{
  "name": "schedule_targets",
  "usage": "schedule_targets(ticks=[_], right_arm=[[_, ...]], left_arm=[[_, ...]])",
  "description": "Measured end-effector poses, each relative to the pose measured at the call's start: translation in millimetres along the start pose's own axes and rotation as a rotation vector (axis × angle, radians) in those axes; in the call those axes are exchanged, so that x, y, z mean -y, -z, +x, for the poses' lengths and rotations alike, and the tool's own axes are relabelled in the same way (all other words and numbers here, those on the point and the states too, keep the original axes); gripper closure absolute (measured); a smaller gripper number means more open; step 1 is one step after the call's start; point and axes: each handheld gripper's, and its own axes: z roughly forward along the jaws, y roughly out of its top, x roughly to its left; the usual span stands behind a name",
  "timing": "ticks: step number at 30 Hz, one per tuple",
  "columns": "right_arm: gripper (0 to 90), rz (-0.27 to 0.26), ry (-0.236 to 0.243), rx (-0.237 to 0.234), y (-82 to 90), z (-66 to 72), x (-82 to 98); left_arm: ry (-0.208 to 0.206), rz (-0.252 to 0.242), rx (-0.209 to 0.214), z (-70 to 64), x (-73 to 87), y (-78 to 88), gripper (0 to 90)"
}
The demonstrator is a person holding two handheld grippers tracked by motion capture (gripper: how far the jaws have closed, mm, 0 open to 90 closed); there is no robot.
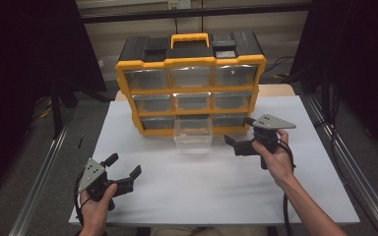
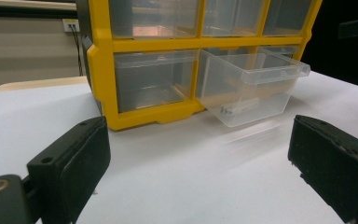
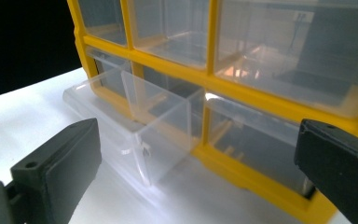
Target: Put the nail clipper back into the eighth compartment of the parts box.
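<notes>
Working step: clear drawer [image 1: 193,132] pulled out of yellow cabinet [image 1: 191,83]; small part inside
Right gripper [image 1: 239,138]: fingers spread, empty; drawer just ahead
Left gripper [image 1: 124,170]: spread, empty; drawer well beyond
Next: likely reaching into drawer, careful alignment

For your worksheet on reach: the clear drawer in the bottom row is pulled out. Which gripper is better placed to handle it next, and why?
Probably the right gripper: it hangs beside the clear drawer, jaws open towards it. The left gripper sits back by the table's near edge.
</notes>
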Motion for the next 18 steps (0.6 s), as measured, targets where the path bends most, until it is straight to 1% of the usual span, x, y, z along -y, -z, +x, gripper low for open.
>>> schedule_targets(ticks=[1, 2, 4, 6, 7, 10, 11, 14, 17, 18], right_arm=[[0.3, 0.001, -0.007, 0.005, 3.1, -0.2, 1.9], [0.3, 0.000, -0.004, 0.012, 6.1, -0.6, 3.9], [0.3, -0.002, -0.006, 0.019, 12.4, -2.1, 7.4], [0.3, -0.009, -0.009, 0.032, 18.5, -3.2, 10.2], [0.3, -0.010, -0.011, 0.034, 21.9, -3.9, 11.6], [0.3, -0.015, -0.010, 0.044, 30.9, -4.6, 16.4], [0.3, -0.017, -0.007, 0.049, 34.1, -4.7, 18.2], [0.3, -0.026, -0.014, 0.055, 43.3, -5.1, 23.2], [0.3, -0.026, -0.021, 0.069, 52.6, -6.9, 26.7], [0.3, -0.025, -0.017, 0.073, 56.1, -7.1, 27.6]], left_arm=[[0.000, 0.003, -0.003, -0.3, -0.1, -0.1, 5.7], [0.000, 0.002, -0.003, -0.5, 0.0, -0.4, 5.7], [-0.002, -0.004, 0.007, -0.6, -0.1, -0.1, 5.6], [-0.006, -0.007, 0.008, -1.0, -0.5, 0.1, 5.6], [-0.008, -0.006, 0.002, -1.3, -0.7, 0.2, 5.7], [-0.008, -0.008, 0.000, -1.2, -0.7, 0.0, 5.7], [-0.008, -0.009, 0.006, -0.9, -0.6, -0.1, 5.6], [-0.005, -0.007, 0.001, -0.8, -0.3, -0.4, 5.6], [-0.016, 0.000, 0.002, -0.8, -0.3, -0.5, 5.6], [-0.009, -0.006, 0.003, -1.6, -0.3, -1.1, 5.6]])
